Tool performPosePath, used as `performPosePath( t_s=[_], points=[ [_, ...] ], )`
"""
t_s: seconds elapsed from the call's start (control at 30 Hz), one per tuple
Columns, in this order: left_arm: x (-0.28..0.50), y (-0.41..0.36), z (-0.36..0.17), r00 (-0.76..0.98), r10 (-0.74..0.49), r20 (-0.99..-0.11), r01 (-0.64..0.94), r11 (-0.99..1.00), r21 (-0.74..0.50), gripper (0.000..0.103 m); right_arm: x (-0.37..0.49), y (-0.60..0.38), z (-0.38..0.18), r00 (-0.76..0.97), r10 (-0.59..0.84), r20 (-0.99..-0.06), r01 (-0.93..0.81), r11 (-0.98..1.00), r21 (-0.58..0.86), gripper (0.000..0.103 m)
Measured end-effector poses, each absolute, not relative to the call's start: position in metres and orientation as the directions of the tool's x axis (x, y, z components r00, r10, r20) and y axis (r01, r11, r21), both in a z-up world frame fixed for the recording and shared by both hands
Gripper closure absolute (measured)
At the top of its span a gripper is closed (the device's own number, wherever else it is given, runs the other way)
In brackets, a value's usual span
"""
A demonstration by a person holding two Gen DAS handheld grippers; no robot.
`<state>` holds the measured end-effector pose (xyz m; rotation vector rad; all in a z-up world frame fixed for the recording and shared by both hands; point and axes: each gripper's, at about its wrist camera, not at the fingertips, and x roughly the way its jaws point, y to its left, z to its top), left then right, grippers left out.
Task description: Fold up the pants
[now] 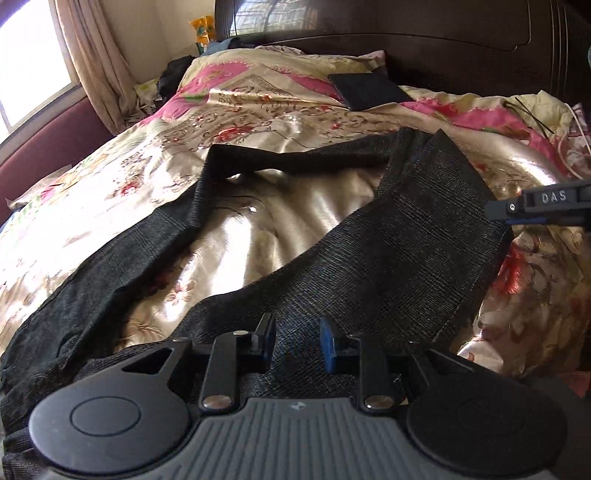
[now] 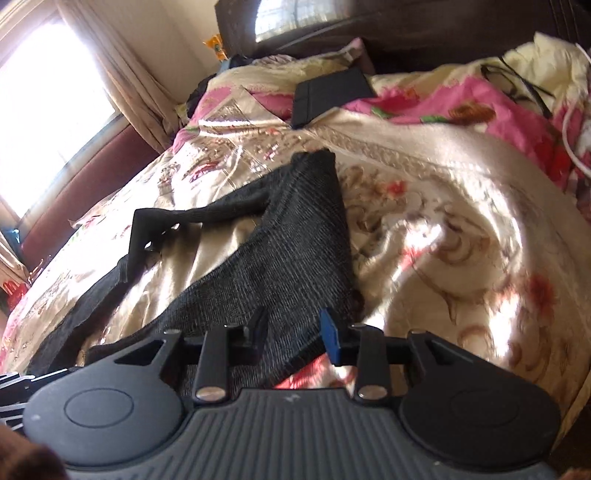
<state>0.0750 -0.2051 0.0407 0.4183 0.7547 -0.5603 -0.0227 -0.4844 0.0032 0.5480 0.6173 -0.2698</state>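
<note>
Floral bedspread [image 1: 155,177], both hand-held grippers [image 1: 297,343] [image 2: 293,334] low, parted over pants [image 1: 406,236]

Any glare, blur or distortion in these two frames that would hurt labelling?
Left wrist: window blown out, sun glare on the quilt between the pants legs, fisheye bends the headboard. Right wrist: window overexposed, motion blur smears the quilt at right; pants weave still readable.

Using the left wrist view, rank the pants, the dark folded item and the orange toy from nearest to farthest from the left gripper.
1. Pants: directly under the left gripper.
2. Dark folded item: farther up the bed, right of centre.
3. Orange toy: farthest, by the headboard's left end.
</note>
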Motion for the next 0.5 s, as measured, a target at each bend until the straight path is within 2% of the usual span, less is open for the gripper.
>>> performPosePath(
  t_s=[0.1, 0.2, 0.27, 0.3, 0.4, 0.43, 0.5],
  points=[
    [0.079, -0.215, 0.034, 0.564, -0.34, -0.753, 0.623, 0.774, 0.117, 0.062, -0.012, -0.501, 0.003, 0.748, -0.137, -0.65, 0.463, 0.809, 0.362, 0.071],
    [0.081, -0.23, 0.026, 0.545, -0.375, -0.75, 0.652, 0.751, 0.098, 0.062, -0.014, -0.522, -0.008, 0.718, -0.048, -0.695, 0.454, 0.789, 0.415, 0.069],
    [0.084, -0.24, 0.019, 0.54, -0.389, -0.746, 0.665, 0.74, 0.096, 0.062, -0.015, -0.529, -0.013, 0.708, 0.031, -0.706, 0.424, 0.781, 0.459, 0.063],
    [0.087, -0.243, 0.016, 0.534, -0.391, -0.749, 0.668, 0.739, 0.09, 0.062, -0.015, -0.533, -0.015, 0.718, 0.071, -0.692, 0.412, 0.758, 0.506, 0.058],
    [0.09, -0.246, 0.01, 0.525, -0.389, -0.757, 0.671, 0.737, 0.086, 0.062, -0.016, -0.543, -0.018, 0.777, 0.226, -0.588, 0.337, 0.64, 0.691, 0.056],
    [0.09, -0.246, 0.01, 0.524, -0.391, -0.757, 0.675, 0.733, 0.088, 0.061, -0.017, -0.541, -0.018, 0.806, 0.266, -0.529, 0.298, 0.589, 0.751, 0.049],
    [0.091, -0.245, 0.01, 0.523, -0.392, -0.757, 0.678, 0.73, 0.091, 0.059, -0.015, -0.53, -0.012, 0.84, 0.279, -0.465, 0.24, 0.577, 0.781, 0.05]
  ],
)
